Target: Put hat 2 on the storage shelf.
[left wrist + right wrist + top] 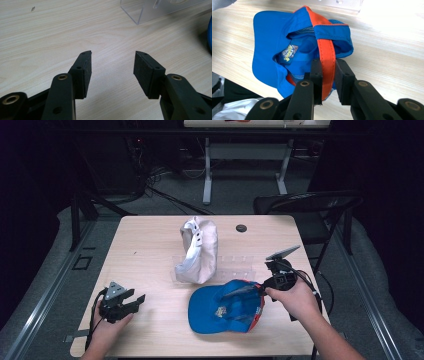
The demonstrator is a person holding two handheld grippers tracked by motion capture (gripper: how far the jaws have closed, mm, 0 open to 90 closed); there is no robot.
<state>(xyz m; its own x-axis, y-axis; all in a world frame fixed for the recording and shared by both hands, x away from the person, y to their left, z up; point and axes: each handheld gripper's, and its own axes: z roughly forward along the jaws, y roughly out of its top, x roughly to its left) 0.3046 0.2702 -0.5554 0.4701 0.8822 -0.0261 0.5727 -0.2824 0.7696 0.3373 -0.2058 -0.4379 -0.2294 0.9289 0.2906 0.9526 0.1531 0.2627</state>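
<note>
A blue cap (225, 307) with an orange band lies on the table near the front right; the right gripper view shows the blue cap (272, 50) from behind. My right gripper (328, 62) is shut on the cap's orange strap (325, 50), and from above that right gripper (260, 287) sits at the cap's right rim. A white cap (198, 250) rests on a clear plastic stand (235, 267) at the table's middle. My left gripper (136, 301) hovers open at the front left, left gripper (112, 70) pads apart over bare wood.
A small black round object (241, 228) lies near the table's back edge. A black folding chair (310, 210) stands past the back right corner. The clear stand's corner (140, 12) shows ahead of the left gripper. The wooden table (145, 245) has bare room on its left half.
</note>
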